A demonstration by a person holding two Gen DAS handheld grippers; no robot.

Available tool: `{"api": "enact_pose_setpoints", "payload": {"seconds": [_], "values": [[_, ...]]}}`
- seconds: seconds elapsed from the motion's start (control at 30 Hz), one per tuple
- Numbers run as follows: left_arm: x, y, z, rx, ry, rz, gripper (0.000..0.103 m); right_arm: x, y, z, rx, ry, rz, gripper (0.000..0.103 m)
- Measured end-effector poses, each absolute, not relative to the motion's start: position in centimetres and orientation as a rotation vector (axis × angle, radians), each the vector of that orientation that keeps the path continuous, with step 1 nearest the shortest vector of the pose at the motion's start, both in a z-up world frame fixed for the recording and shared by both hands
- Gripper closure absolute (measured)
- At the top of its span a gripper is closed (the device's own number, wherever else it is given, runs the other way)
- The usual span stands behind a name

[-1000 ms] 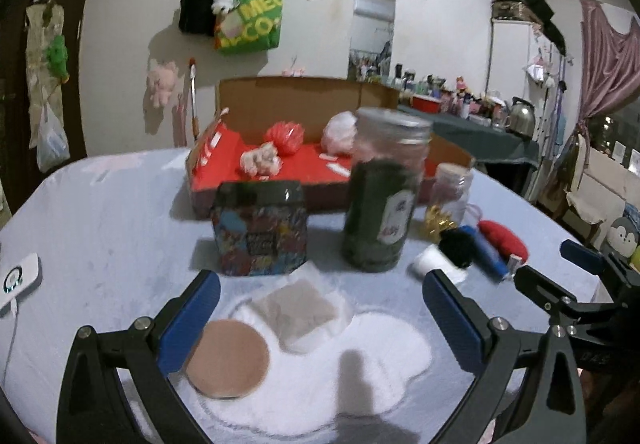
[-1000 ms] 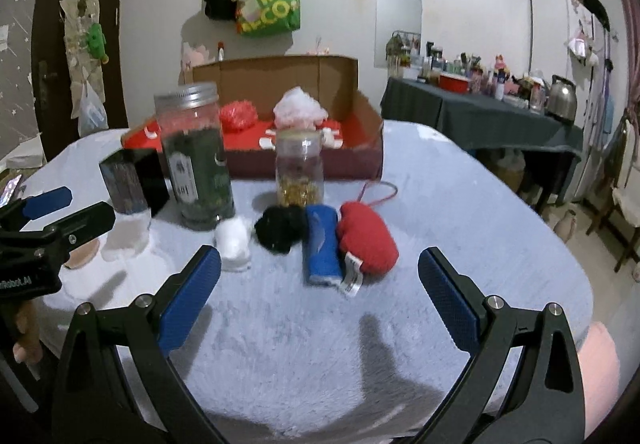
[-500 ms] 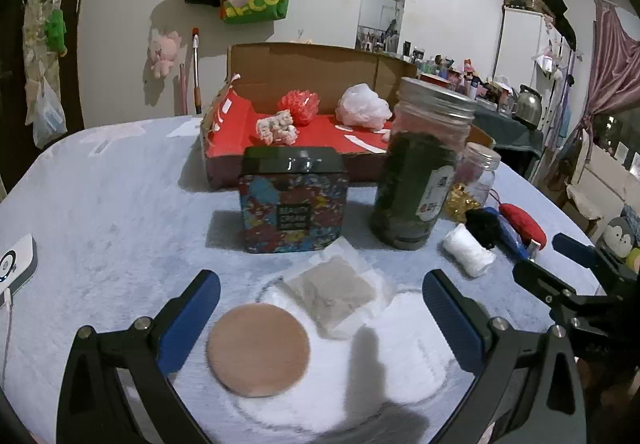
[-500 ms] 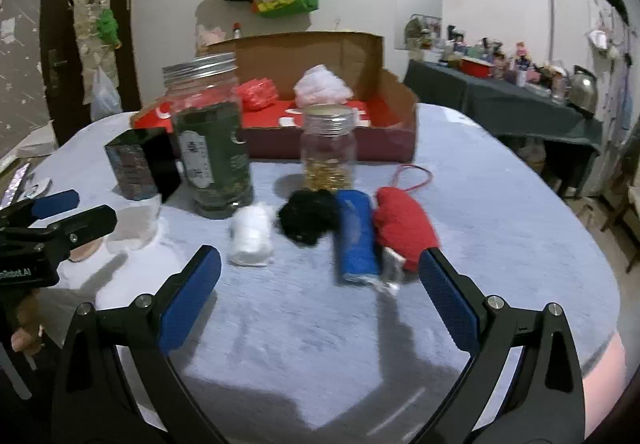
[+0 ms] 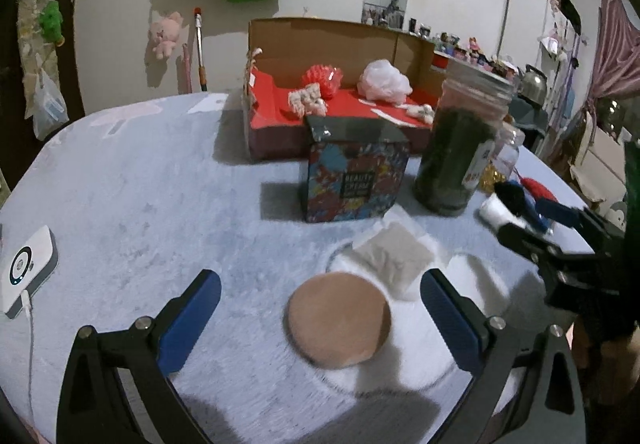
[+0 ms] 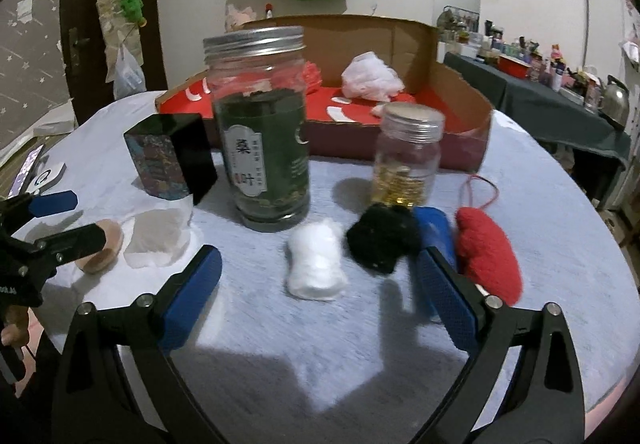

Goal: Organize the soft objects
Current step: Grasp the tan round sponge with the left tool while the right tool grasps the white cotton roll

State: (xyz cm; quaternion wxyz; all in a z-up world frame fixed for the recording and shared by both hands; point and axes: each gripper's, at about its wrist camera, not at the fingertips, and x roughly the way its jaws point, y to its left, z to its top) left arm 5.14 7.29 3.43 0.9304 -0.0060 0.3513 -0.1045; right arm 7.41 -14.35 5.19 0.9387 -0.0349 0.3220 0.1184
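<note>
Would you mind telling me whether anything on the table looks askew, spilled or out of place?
Nothing is spilled or tipped; both jars stand upright with their lids on. The one oddity: the white roll, black pompom, blue item and red pouch lie loose outside the red-lined box.

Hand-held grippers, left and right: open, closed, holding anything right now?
Left hand-held gripper: open, empty, around the round tan pad.
Right hand-held gripper: open, has just been closing, nothing gripped.

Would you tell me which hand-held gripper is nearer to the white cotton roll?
Right. The right hand-held gripper has the white cotton roll just ahead between its open fingers; the left hand-held gripper sits over the round tan puff, farther off.
</note>
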Motion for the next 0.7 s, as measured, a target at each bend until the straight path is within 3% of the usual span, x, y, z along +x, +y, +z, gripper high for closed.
{"api": "enact_pose_setpoints", "payload": {"seconds": [0.03, 0.1, 0.17, 0.2, 0.3, 0.37, 0.7], "values": [[5.2, 7.3, 3.3, -0.008, 0.726, -0.222, 0.006, 7.6, -14.1, 5.0, -0.073, 0.671, 0.248, 0.02], [5.3, 7.4, 2.9, 0.002, 0.751, -0.234, 0.013, 8.0, -13.9, 4.6, -0.075, 0.692, 0.257, 0.027], [5.4, 7.4, 2.3, 0.016, 0.766, -0.25, 0.03, 8.1, -13.7, 4.5, -0.083, 0.691, 0.257, 0.031], [5.4, 7.3, 2.0, 0.029, 0.764, -0.254, 0.034, 8.1, -13.6, 4.5, -0.086, 0.692, 0.259, 0.04], [5.3, 7.2, 2.3, 0.035, 0.744, -0.282, 0.061, 8.6, -13.6, 4.1, -0.075, 0.734, 0.299, 0.076], [5.3, 7.1, 2.7, 0.026, 0.738, -0.289, 0.079, 8.5, -13.9, 4.2, -0.07, 0.727, 0.303, 0.082], [6.2, 4.3, 6.0, 0.022, 0.695, -0.437, 0.081, 7.7, -15.2, 7.0, -0.023, 0.694, 0.369, 0.087]]}}
